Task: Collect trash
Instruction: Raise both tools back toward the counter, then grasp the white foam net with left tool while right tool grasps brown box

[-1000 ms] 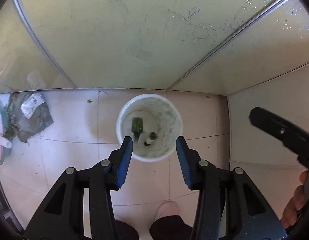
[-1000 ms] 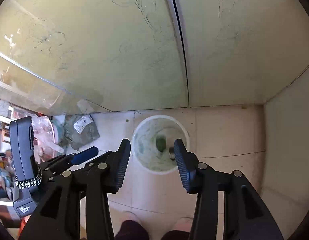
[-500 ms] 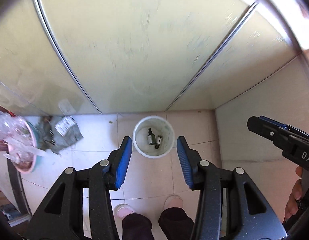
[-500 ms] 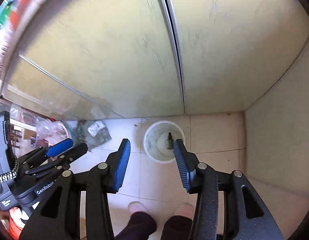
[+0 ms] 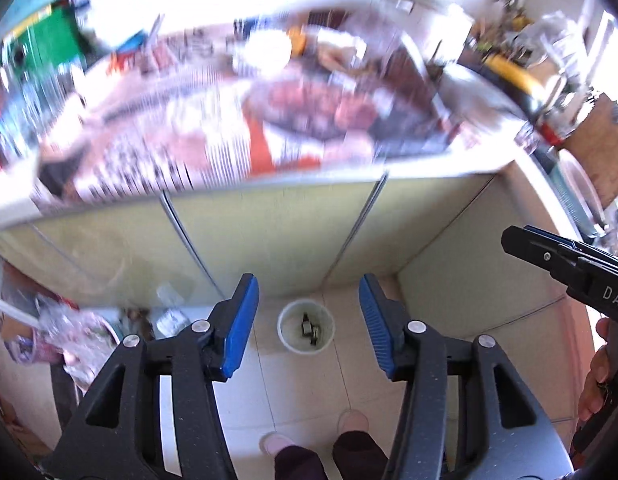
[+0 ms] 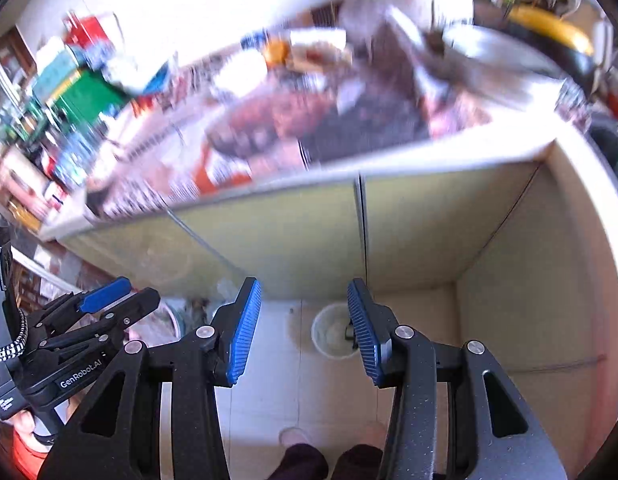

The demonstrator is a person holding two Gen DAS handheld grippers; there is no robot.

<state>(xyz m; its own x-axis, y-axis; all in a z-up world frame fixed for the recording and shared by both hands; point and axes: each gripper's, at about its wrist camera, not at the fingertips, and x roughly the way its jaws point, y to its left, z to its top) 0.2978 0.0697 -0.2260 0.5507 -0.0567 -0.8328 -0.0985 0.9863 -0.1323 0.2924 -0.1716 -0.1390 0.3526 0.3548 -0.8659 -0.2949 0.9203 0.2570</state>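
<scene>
A white bin (image 5: 306,332) stands on the tiled floor far below, at the foot of the cabinet, with small dark bottles (image 5: 309,327) lying in it. It also shows in the right wrist view (image 6: 332,336), partly behind the right finger. My left gripper (image 5: 307,322) is open and empty, high above the bin. My right gripper (image 6: 303,330) is open and empty at a similar height. Above the cabinet doors a cluttered countertop (image 5: 269,120) is in view, heavily blurred, with wrappers and packets on it.
Pale green cabinet doors (image 5: 277,232) face me, with a side wall (image 5: 469,280) to the right. A rag and clutter (image 5: 149,320) lie on the floor at the left. The person's feet (image 5: 317,436) stand below. A green box (image 6: 89,100) sits at the counter's left.
Both grippers have risen well away from the bin, which now looks small. The cluttered countertop has come into view above the cabinet doors. Both stay open.
</scene>
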